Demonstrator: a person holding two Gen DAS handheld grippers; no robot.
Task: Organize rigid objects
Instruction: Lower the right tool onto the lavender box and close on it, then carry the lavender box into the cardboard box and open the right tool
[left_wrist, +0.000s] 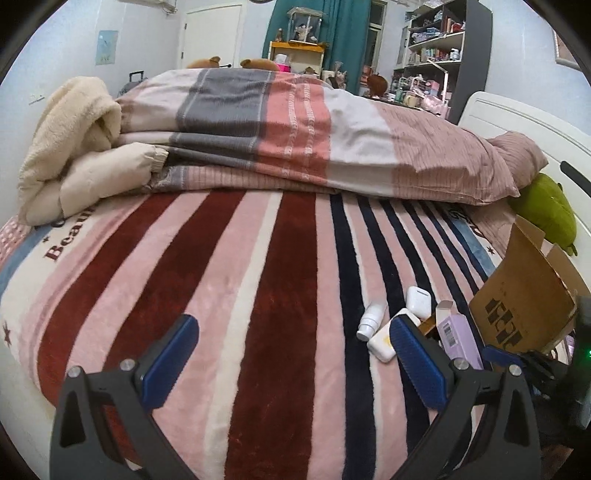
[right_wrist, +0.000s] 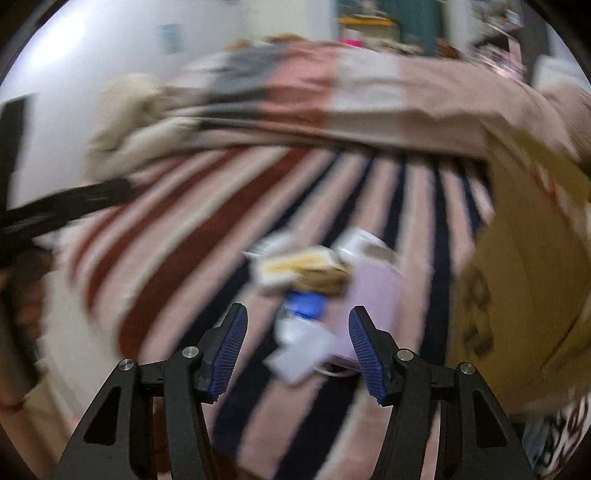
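Right hand-held gripper (right_wrist: 297, 354) open, blurred white-blue item (right_wrist: 301, 332) btwn fingers.

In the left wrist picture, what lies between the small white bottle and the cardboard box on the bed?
In the left wrist view, between the white bottle and the cardboard box lie a white earbud case and a lilac carton.

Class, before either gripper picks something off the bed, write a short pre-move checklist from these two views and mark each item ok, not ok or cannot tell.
1. Left gripper open with nothing between its fingers: ok.
2. Right gripper not yet gripping anything: ok, though its view is blurred.
3. Small items in plain sight on the striped blanket: white bottle, earbud case, purple box: ok.
4. Cardboard box open at the top: ok.
5. Which item lies under the right gripper: cannot tell, too blurred.
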